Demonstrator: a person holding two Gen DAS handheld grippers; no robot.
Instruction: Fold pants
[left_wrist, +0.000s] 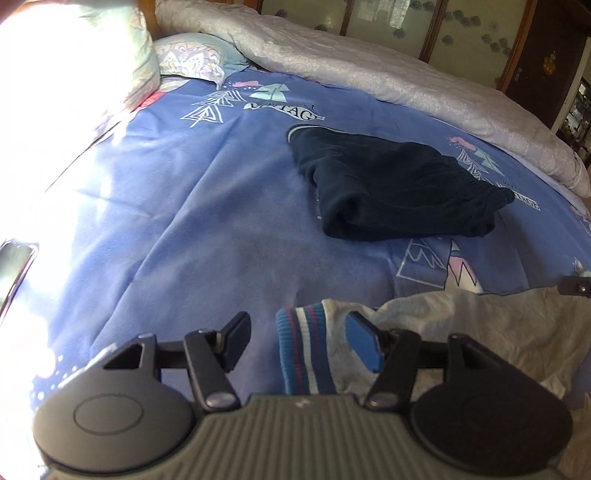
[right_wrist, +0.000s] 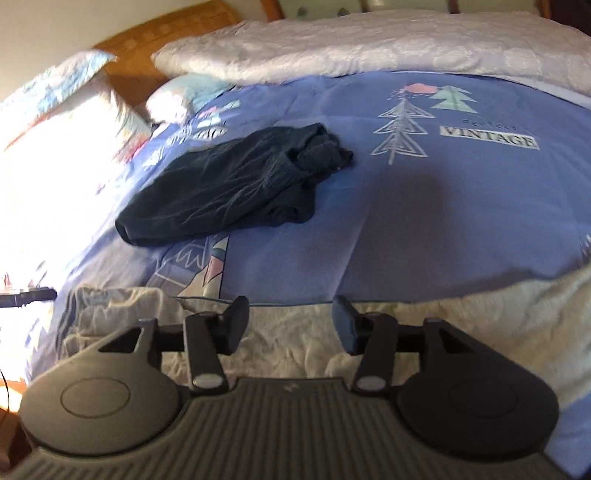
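The dark navy pants (left_wrist: 388, 184) lie folded in a thick bundle on the blue printed bedspread (left_wrist: 221, 221), well beyond both grippers; in the right wrist view the pants (right_wrist: 229, 184) sit up and to the left. My left gripper (left_wrist: 299, 332) is open above a pale garment with a blue striped ribbed band (left_wrist: 306, 350). The band shows between the jaws, and the pads do not press on it. My right gripper (right_wrist: 291, 317) is open over the same pale crumpled cloth (right_wrist: 295, 354), with nothing held.
A rolled lilac quilt (left_wrist: 369, 70) runs along the far side of the bed. Patterned pillows (left_wrist: 192, 55) and a wooden headboard (right_wrist: 166, 40) are at the far left. A phone (left_wrist: 14, 273) lies in bright sunlight at the left edge. Cabinet doors (left_wrist: 461, 40) stand behind the bed.
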